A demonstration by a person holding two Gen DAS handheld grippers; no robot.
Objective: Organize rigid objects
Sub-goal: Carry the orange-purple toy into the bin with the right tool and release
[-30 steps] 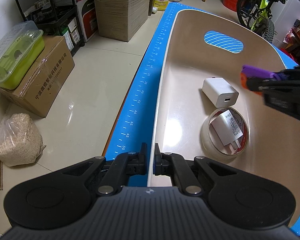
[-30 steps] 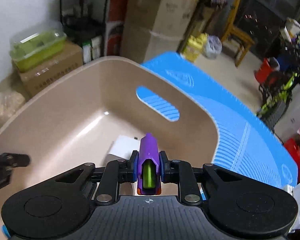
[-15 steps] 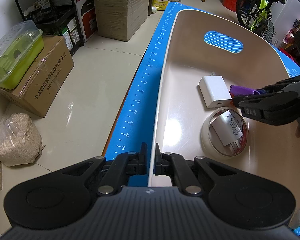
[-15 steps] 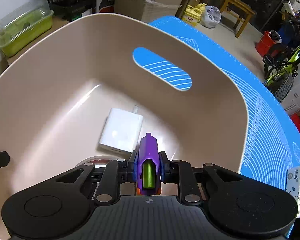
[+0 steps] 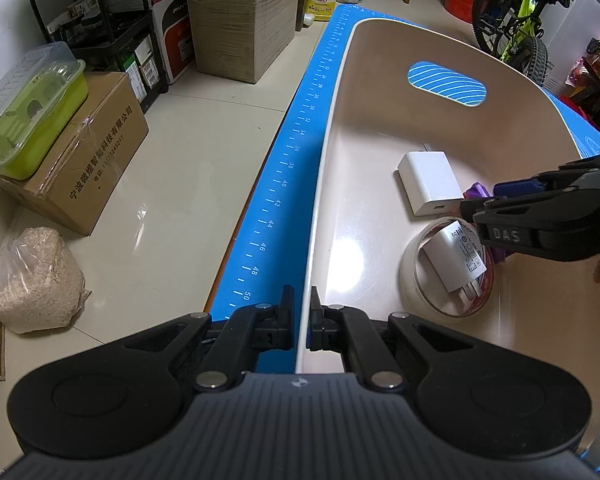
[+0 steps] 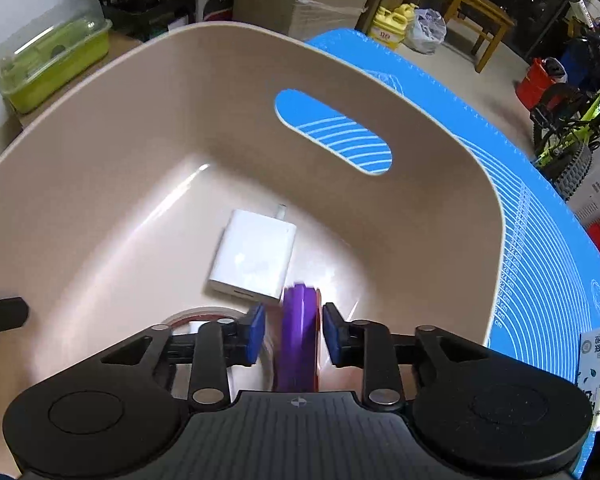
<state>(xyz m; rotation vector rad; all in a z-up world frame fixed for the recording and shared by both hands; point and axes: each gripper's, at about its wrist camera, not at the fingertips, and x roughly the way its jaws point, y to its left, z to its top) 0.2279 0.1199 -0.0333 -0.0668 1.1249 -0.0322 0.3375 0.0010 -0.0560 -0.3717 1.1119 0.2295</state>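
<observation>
A beige plastic bin [image 5: 380, 32] [image 6: 100, 128] stands on a blue mat [image 5: 284, 184]. My left gripper [image 5: 301, 322] is shut on the bin's near rim. Inside lie a white charger [image 5: 430, 182] [image 6: 254, 258] and a tape roll [image 5: 424, 276] with a small white plug [image 5: 454, 256] in it. My right gripper [image 6: 294, 334] is open low inside the bin. A purple object [image 6: 298, 340], blurred, lies between its fingers, free of the pads; it also shows in the left wrist view [image 5: 476, 192].
Cardboard boxes [image 5: 236, 12], a green lidded container [image 5: 28, 108] on a box, a bag of grain [image 5: 32, 280] and a shelf stand on the floor left. A bicycle [image 5: 520, 20] stands far right. A small carton [image 6: 598, 376] lies on the mat at right.
My right gripper has gone down into the bin and opened, letting go of the purple object, which drops beside the white charger. The left gripper has kept still on the rim.
</observation>
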